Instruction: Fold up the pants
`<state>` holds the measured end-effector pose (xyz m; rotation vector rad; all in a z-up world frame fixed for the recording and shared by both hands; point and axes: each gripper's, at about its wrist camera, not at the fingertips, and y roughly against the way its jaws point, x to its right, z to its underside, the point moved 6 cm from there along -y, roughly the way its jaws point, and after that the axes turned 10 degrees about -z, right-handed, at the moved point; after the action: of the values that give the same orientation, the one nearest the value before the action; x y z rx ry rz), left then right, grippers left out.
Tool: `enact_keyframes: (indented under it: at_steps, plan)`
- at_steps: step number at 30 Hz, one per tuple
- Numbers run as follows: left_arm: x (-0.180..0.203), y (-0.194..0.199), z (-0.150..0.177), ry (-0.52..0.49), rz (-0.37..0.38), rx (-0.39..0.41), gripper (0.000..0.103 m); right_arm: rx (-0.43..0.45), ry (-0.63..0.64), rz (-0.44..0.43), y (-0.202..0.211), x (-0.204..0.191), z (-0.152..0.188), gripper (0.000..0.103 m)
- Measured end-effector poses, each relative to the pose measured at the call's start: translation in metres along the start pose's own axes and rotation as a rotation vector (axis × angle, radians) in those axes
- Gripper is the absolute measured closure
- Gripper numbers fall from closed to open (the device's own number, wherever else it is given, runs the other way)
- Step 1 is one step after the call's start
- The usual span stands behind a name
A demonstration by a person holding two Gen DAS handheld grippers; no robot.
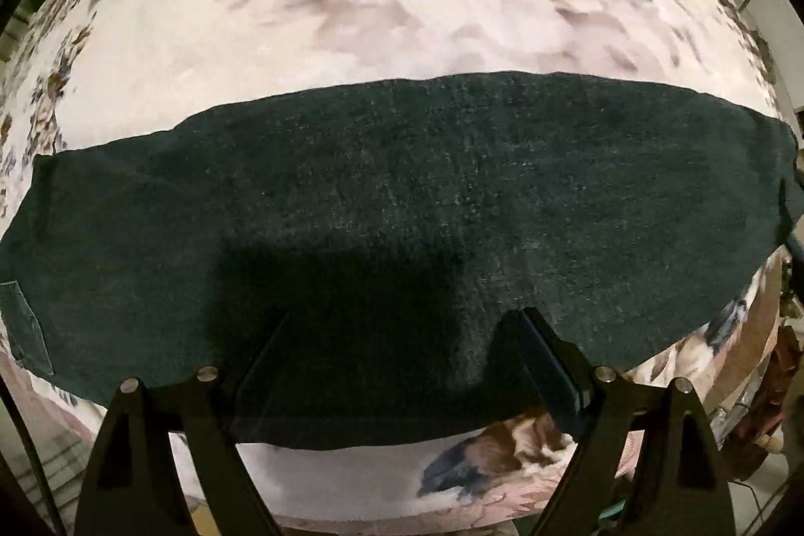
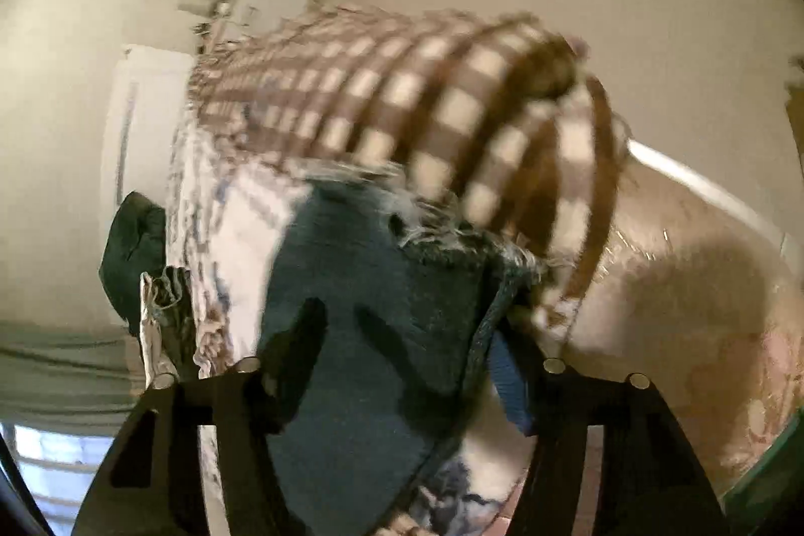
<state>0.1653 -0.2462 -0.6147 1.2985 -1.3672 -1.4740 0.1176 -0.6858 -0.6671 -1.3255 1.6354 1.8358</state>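
Right now the dark green pants [image 1: 402,204] lie flat in a long band across the flowery blanket [image 1: 352,13], so they are easy to fold over. The left gripper [image 1: 402,325] hangs just over the near edge of the pants with its two fingers wide apart and nothing between them; I think it is waiting to pinch that edge. The right gripper [image 2: 417,335] seems to have its fingers on each side of a fold of blue-green cloth [image 2: 362,335] with a frayed end, likely one end of the pants, but the picture is blurry and I cannot tell if it is pinched shut. A brown checked cloth [image 2: 402,104] lies close behind it, and a small bundle of clothes [image 2: 135,254] sits off to the side. The checked cloth could get in the way of the fold.
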Motion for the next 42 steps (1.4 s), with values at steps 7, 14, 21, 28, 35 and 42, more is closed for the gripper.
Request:
enact_keyframes:
  at_steps: [7, 14, 21, 28, 35, 42]
  plan:
    - [0.009, -0.016, -0.001, 0.019, 0.011, -0.042, 0.015, -0.082, -0.009, 0.022, -0.035, 0.013, 0.003, 0.037]
    - [0.004, -0.031, -0.004, 0.055, 0.044, -0.065, 0.011, -0.041, 0.013, -0.123, -0.026, -0.009, 0.004, 0.071]
    - [0.0, -0.052, -0.017, 0.045, 0.098, -0.089, 0.0, -0.045, -0.117, -0.25, -0.043, 0.004, 0.004, 0.086]
    - [-0.01, -0.061, -0.024, 0.078, 0.135, -0.098, 0.0, -0.046, -0.154, -0.318, -0.033, 0.019, 0.01, 0.066]
    - [-0.009, -0.071, -0.037, 0.086, 0.112, -0.148, 0.0, -0.01, -0.1, -0.224, -0.026, 0.006, 0.011, 0.091]
    - [-0.046, -0.044, -0.048, 0.133, 0.022, -0.011, 0.0, 0.019, 0.061, -0.163, 0.013, -0.056, 0.028, 0.095]
